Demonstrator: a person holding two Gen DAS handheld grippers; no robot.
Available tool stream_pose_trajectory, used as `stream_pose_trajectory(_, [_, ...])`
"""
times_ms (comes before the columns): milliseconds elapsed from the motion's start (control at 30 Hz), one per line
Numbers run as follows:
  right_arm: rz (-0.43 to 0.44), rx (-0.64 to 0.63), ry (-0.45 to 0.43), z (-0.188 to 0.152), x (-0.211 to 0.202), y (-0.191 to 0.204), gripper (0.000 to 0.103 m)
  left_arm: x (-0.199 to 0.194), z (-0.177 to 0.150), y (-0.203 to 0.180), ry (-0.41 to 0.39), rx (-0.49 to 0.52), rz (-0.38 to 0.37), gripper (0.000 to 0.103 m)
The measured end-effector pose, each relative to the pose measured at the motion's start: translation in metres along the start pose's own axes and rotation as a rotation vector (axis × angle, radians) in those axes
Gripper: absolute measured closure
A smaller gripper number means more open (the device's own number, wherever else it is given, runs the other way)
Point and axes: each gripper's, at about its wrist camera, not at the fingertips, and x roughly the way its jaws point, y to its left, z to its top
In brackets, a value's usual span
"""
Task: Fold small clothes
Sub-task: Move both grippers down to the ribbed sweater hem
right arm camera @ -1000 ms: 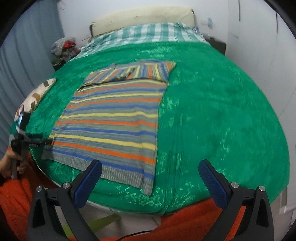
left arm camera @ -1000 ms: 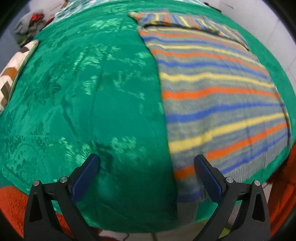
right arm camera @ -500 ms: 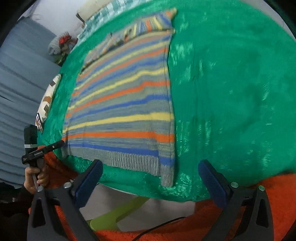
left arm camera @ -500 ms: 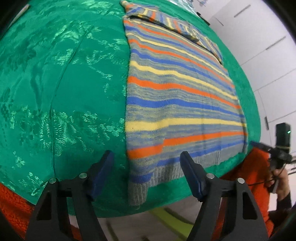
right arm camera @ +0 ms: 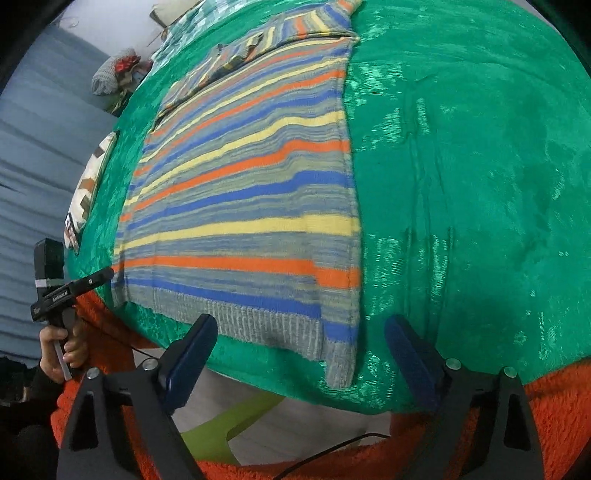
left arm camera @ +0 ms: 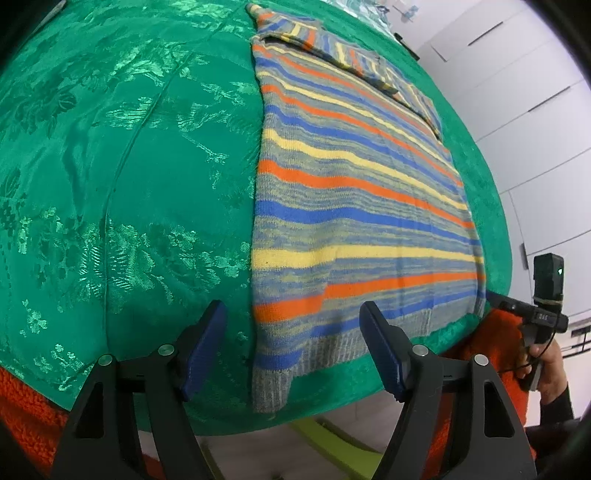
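Down at the near edge of the bed, the left tool [left arm camera: 293, 332] hangs with its blue pads spread fairly wide, straddling the near left corner of the striped sweater [left arm camera: 354, 206] without pressing on it; its jaws drew in within the last second and have sat at that gap since. The ribbed grey hem of that corner droops just over the lip of the green bedspread [left arm camera: 122, 192], right between the pads. Over on the other side, the right tool [right arm camera: 301, 345] hovers at the opposite near corner, jaws wide and just now narrowing a touch, the hem between them but not pinched. From the right wrist view the left tool's handle shows at the far left, gripped in the person's left hand [right arm camera: 61, 349]; from the left wrist view the right hand [left arm camera: 543, 363] holds its handle at the right edge. An orange fleecy blanket [right arm camera: 546, 413] peeks out below the bedspread. Moving up the bed, the sweater lies flat on the bedspread, orange, blue and yellow bands running across it, sleeves folded in over the top. Off to the left sits a patterned cushion [right arm camera: 90, 192], and farthest back a checked pillow area [right arm camera: 184, 26] and a bundle of knitwear [right arm camera: 114, 72] against the wall.
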Motion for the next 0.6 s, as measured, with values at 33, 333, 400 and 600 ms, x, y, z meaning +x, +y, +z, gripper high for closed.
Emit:
stream_pose_trajectory(33, [0.002,0.009,-0.002,0.000,-0.001,-0.003,0.011,0.000,0.000,0.000,0.000,-0.001,-0.001,0.028])
stream_pose_trajectory(333, [-0.031,-0.016,0.057,0.002,0.012,0.003,0.082,-0.001,0.001,0.001,0.005,-0.002,-0.025,0.039])
stream_pose_trajectory(400, [-0.091,-0.010,0.066,0.002,0.012,0.002,0.096,-0.001,0.001,0.001,0.007,-0.007,-0.025,0.039])
stream_pose_trajectory(600, [-0.218,-0.011,0.022,0.004,-0.008,-0.002,0.096,-0.006,0.000,0.009,-0.002,-0.041,-0.016,0.036])
